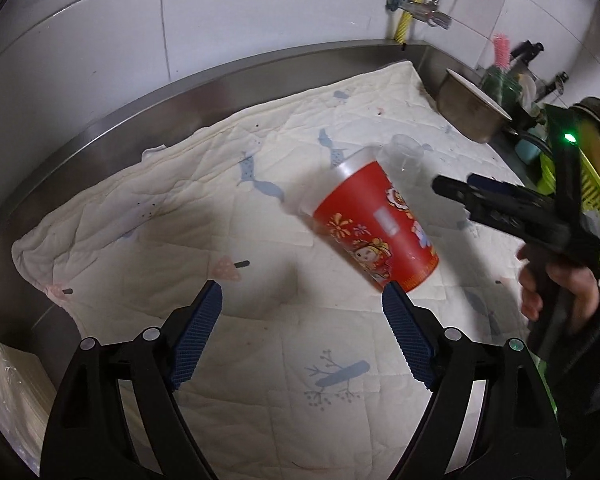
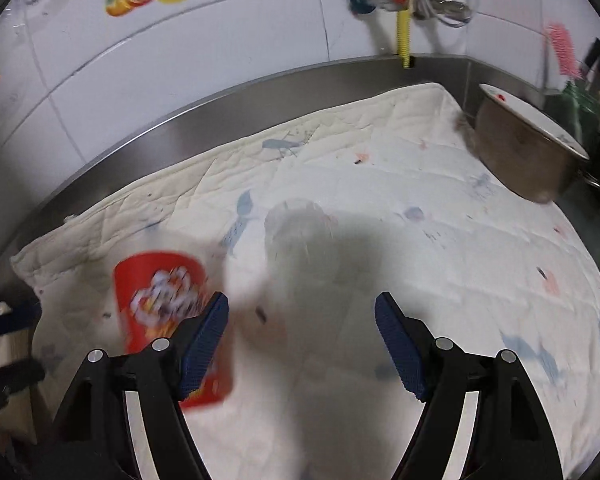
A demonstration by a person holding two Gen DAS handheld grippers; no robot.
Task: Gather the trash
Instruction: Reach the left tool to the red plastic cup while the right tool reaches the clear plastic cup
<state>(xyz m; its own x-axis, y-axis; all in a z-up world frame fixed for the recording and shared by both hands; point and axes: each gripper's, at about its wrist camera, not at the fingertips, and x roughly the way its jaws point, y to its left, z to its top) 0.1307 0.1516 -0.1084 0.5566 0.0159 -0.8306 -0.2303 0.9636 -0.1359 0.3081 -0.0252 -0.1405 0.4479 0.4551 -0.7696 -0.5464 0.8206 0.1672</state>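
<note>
A red printed plastic cup (image 1: 374, 224) lies tilted on the white quilted cloth (image 1: 180, 208), its base near my left gripper's right fingertip. A clear plastic cup (image 1: 406, 158) sits just behind it. My left gripper (image 1: 302, 300) is open and empty, short of the red cup. In the right wrist view the red cup (image 2: 168, 312) is blurred at the lower left, beside the left finger, and the clear cup (image 2: 300, 236) is ahead. My right gripper (image 2: 302, 310) is open and empty; it also shows in the left wrist view (image 1: 452, 190), right of the cups.
A steel bowl (image 1: 474, 110) leans at the cloth's far right corner, also in the right wrist view (image 2: 528, 152). A green basket (image 1: 592, 184) and dish items crowd the right edge. A steel backsplash (image 1: 180, 92) and tiled wall bound the far side. Stacked white material (image 1: 8, 392) sits lower left.
</note>
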